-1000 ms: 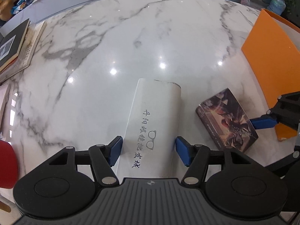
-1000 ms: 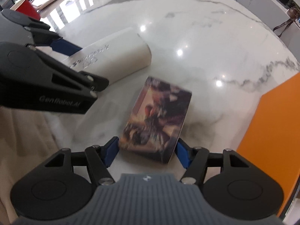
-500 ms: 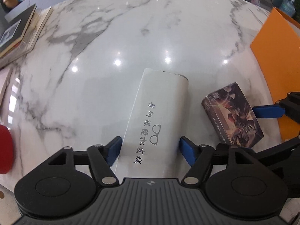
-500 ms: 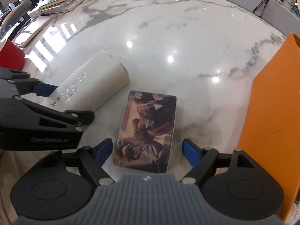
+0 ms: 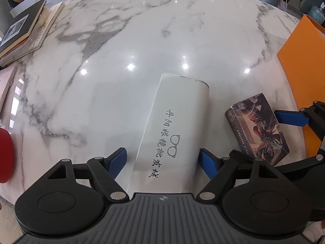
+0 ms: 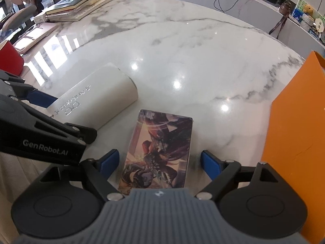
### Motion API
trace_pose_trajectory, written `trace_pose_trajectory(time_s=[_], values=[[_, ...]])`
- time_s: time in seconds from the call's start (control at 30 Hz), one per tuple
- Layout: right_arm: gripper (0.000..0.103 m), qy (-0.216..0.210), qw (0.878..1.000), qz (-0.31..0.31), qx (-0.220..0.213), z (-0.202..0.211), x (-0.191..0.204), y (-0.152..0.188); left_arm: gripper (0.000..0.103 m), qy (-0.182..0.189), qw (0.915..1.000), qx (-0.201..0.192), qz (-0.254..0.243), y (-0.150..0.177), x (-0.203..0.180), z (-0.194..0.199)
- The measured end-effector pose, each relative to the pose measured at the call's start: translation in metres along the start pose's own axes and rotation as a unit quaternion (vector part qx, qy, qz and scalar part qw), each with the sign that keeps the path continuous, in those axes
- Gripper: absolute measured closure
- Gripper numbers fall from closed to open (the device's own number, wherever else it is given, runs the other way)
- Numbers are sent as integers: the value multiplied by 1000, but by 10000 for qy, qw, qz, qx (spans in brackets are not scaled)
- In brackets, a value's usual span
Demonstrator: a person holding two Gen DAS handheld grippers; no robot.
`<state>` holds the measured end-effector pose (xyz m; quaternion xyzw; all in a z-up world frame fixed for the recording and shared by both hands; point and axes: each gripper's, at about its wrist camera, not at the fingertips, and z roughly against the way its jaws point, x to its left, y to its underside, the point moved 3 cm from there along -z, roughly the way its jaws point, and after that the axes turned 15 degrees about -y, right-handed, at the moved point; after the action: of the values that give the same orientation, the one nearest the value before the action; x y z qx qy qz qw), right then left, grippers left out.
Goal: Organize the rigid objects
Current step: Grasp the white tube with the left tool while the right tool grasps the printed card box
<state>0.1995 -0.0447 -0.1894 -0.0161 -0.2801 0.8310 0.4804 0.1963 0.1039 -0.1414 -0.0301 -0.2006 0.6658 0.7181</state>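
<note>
Landmark = white glasses case (image 5: 174, 134), lying flat on the marble table (image 5: 142, 40), long axis running away from the left camera, silver lettering and a glasses icon on top.

Far left of the case: red object (image 5: 6, 154) at the table edge, stack of books (image 5: 22, 32) at the far-left corner.

Left gripper (image 5: 162, 160) straddles the near end of the case. Jaws opening, case between them, a clear gap at the left pad and the right pad just off the case's edge. Released, not gripping.

Just right of the case, apart from it: card box (image 6: 160, 152) with dark printed art, flat on the marble, roughly parallel to the case.

Right gripper (image 6: 160, 162) straddles the box's near end. Jaws opening, box between them, gaps both sides. Released too.

Right of the box, further from the case: orange board (image 6: 294, 132), standing upright along the table's right side, near the right gripper's outer finger, not touching the box.
</note>
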Motion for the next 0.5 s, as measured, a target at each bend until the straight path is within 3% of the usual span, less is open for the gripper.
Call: trace_pose_trajectory(time_s=[0.17, 0.27, 0.37, 0.4, 0.5], values=[[18, 7, 10000, 33, -72, 0, -1, 1, 15, 14, 10000, -19, -8, 0, 0, 1], [21, 25, 9999, 54, -120, 1, -1, 2, 25, 49, 9999, -115, -85, 1, -4, 4], [33, 9, 9998, 82, -159, 5, -1, 3, 29, 49, 9998, -179, -92, 2, -5, 6], [42, -3, 9998, 137, -167, 6, 0, 3, 30, 49, 9998, -183, -91, 1, -5, 5], [42, 17, 9998, 97, -150, 7, 2, 2, 30, 41, 9998, -198, -84, 2, -6, 5]])
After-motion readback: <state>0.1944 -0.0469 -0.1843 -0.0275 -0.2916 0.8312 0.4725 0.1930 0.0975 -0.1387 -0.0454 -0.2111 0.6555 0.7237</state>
